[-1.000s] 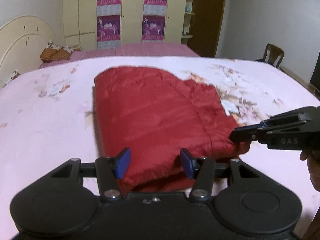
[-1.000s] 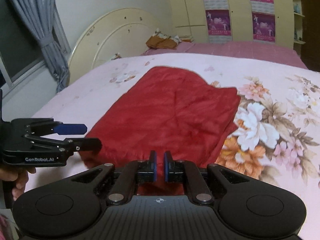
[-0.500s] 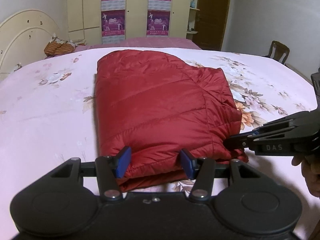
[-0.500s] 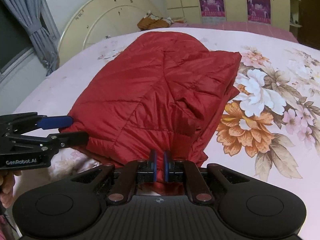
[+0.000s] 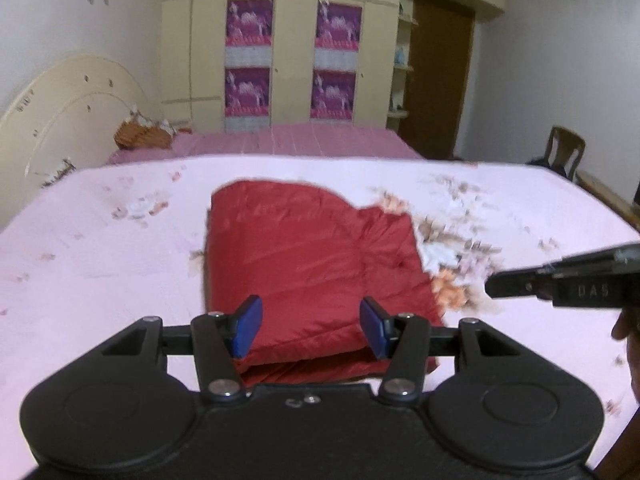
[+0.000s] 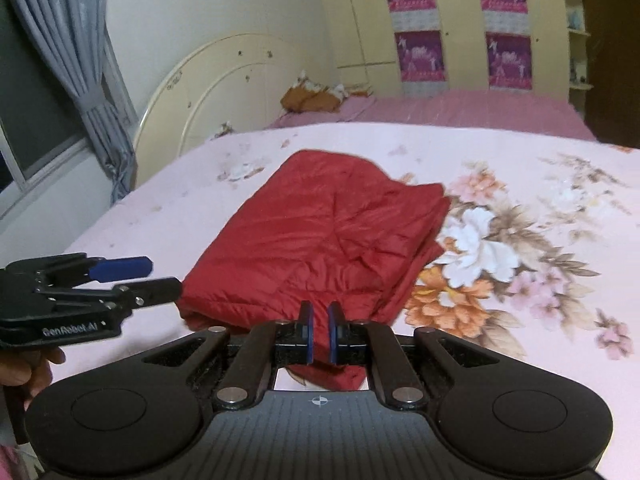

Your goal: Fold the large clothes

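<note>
Beyond both grippers (image 6: 319,330), folded red jacket (image 5: 316,264)

A deep red quilted jacket (image 5: 316,264) is lying on a pale pink bedsheet (image 6: 520,168) that is showing orange, white and pink flowers toward its right edge. Black grippers are carrying blue pads (image 5: 249,325).

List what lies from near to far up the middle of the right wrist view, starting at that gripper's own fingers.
Right gripper's fingers → folded red jacket → pink floral bedspread → purple striped bedding → cream wardrobe with purple posters.
</note>
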A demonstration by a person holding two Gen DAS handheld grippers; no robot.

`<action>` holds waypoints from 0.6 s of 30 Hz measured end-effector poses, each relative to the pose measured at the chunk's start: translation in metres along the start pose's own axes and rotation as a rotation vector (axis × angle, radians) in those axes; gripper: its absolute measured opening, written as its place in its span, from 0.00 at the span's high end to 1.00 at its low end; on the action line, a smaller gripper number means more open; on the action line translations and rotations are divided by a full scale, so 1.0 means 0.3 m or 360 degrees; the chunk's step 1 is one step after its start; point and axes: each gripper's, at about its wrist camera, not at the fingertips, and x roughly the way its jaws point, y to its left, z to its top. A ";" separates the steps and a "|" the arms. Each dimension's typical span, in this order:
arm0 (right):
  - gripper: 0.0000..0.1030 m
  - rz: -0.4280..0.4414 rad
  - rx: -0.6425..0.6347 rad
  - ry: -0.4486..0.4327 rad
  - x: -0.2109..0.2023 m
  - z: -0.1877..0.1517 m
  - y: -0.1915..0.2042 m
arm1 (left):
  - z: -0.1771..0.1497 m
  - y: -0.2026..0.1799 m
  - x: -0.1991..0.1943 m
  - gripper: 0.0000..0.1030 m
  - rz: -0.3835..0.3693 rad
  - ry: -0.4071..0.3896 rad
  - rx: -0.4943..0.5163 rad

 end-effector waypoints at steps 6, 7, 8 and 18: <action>0.00 -0.0095 0.0057 -0.0193 -0.208 -0.051 0.003 | -0.018 -0.085 -0.168 0.00 0.0133 -0.0141 -0.0016; 0.00 -0.0117 0.0047 -0.0193 -0.238 -0.061 0.008 | -0.024 -0.098 -0.190 0.00 0.0147 -0.0131 -0.0025; 0.00 -0.0142 0.0051 -0.0181 -0.265 -0.071 0.010 | -0.033 -0.109 -0.212 0.00 0.0159 -0.0122 -0.0047; 0.00 -0.0280 0.0096 -0.0165 -0.432 -0.145 0.046 | -0.076 -0.201 -0.344 0.00 0.0189 -0.0111 -0.0100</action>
